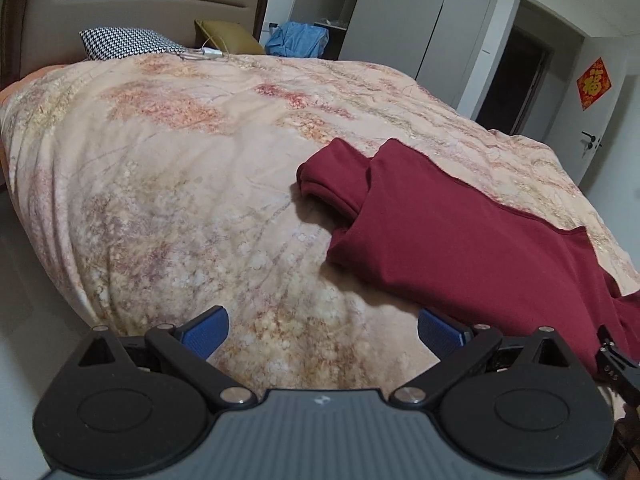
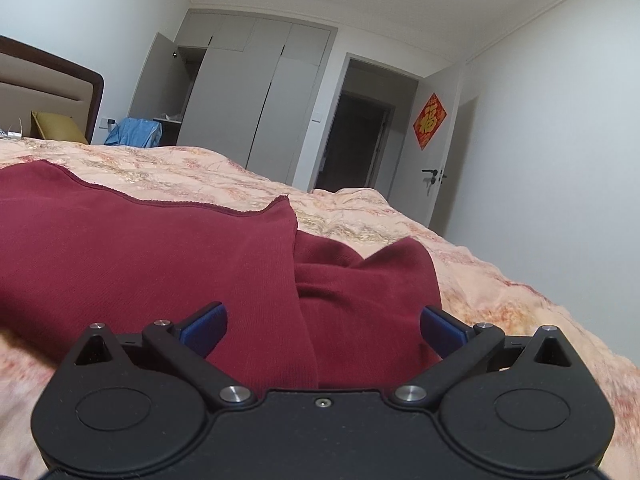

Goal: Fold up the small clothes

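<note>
Dark red garment (image 1: pixel 472 236) lies spread on the bed, on the floral peach bedspread (image 1: pixel 180 168), toward the near right part of the bed in the left wrist view. One sleeve (image 1: pixel 328 180) sticks out to the left, cuff end folded over. In the right wrist view the same garment fills the lower centre, with a flat panel on the left and a bunched, creased section (image 2: pixel 360 276) on the right; hem edge runs across the top.

Left gripper (image 1: pixel 322 330) sits low over bare bedspread, jaws spread wide, nothing between them. Its right blue fingertip (image 1: pixel 438 330) is just beside the garment's near edge; contact cannot be told.

Right gripper (image 2: pixel 323 330) is also wide open, low over the garment, red fabric showing between the blue fingertips (image 2: pixel 204 330). Nothing gripped.

Background: padded headboard (image 1: pixel 140 12), checked pillow (image 1: pixel 120 42), mustard cushion (image 1: pixel 228 36), blue cloth pile (image 1: pixel 296 40) past the bed, grey wardrobe (image 2: pixel 260 96), open doorway (image 2: pixel 356 136), red paper decoration (image 2: pixel 429 121) on the door.
</note>
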